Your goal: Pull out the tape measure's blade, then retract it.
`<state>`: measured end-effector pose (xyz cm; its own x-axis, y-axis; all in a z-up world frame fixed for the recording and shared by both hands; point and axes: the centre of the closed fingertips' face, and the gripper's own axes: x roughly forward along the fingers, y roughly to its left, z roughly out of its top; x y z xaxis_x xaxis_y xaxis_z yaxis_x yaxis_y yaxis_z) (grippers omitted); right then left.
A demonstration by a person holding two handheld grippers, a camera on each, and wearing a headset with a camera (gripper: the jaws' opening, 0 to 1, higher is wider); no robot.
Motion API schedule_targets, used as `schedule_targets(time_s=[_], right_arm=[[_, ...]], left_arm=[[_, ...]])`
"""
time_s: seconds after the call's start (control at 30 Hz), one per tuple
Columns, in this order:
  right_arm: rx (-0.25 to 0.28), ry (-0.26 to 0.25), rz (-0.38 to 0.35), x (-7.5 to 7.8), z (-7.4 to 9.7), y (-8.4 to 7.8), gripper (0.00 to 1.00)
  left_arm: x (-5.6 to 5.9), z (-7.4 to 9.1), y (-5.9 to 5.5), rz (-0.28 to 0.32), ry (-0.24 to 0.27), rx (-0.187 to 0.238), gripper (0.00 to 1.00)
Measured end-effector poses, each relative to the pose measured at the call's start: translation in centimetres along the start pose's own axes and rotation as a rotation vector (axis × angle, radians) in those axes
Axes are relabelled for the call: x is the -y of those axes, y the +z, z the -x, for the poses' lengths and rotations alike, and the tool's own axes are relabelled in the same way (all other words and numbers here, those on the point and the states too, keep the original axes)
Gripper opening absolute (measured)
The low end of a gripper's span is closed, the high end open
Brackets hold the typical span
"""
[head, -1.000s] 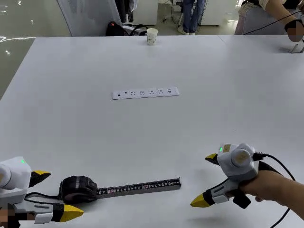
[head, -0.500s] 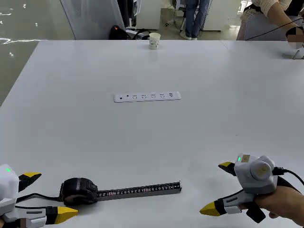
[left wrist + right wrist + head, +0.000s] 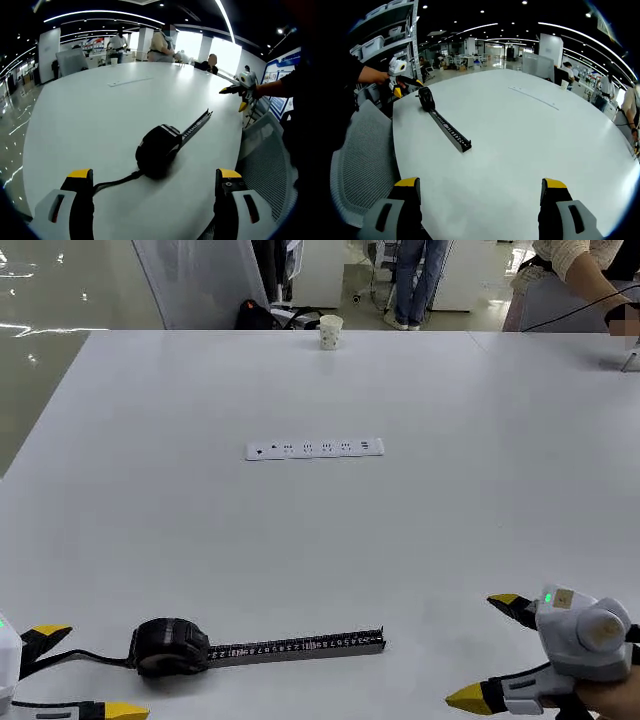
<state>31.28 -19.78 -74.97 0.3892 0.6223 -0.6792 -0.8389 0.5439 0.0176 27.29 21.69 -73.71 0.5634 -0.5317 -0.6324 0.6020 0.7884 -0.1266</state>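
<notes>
So the tape measure is sitting flat on the white counter, down at the near left, with its blade pulled out and lying along the surface toward the right. The left hand-held gripper is just left of the black case, jaws spread wide and not gripping anything. In the left gripper view the case sits ahead, between the two yellow tips, but they aren't touching it. A thin black cord runs from the case back toward that gripper. The right hand-held gripper is over at the near right, also wide open and empty, well apart from the blade's end. In the right gripper view the blade tip points toward it with bare counter in between. Farther back in the middle there's a white power strip, and a paper cup stands by the far edge.
</notes>
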Motion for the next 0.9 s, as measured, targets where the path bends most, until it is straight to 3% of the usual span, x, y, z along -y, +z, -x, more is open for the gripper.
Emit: schedule_targets(time_s=[0.13,0.43,0.67,0.9], right_arm=[[-0.019,-0.015,-0.023,-0.3,0.4,-1.6,0.99],[-0.02,-0.035,-0.05,-0.9,1.9,-3.3,0.99],[-0.012,-0.052,-0.065,-1.3,2.9,-3.9,0.99],[-0.014,-0.075,-0.067,-1.0,3.4,-4.5,0.99]], left_arm=[[-0.3,0.3,-1.3,-0.012,0.023,-0.033,0.99],[-0.4,1.8,-2.8,-0.013,0.045,-0.022,0.99],[0.0,2.5,-2.4,-0.04,0.049,0.012,0.99],[0.4,2.6,-3.4,-0.035,0.047,-0.011,0.99]])
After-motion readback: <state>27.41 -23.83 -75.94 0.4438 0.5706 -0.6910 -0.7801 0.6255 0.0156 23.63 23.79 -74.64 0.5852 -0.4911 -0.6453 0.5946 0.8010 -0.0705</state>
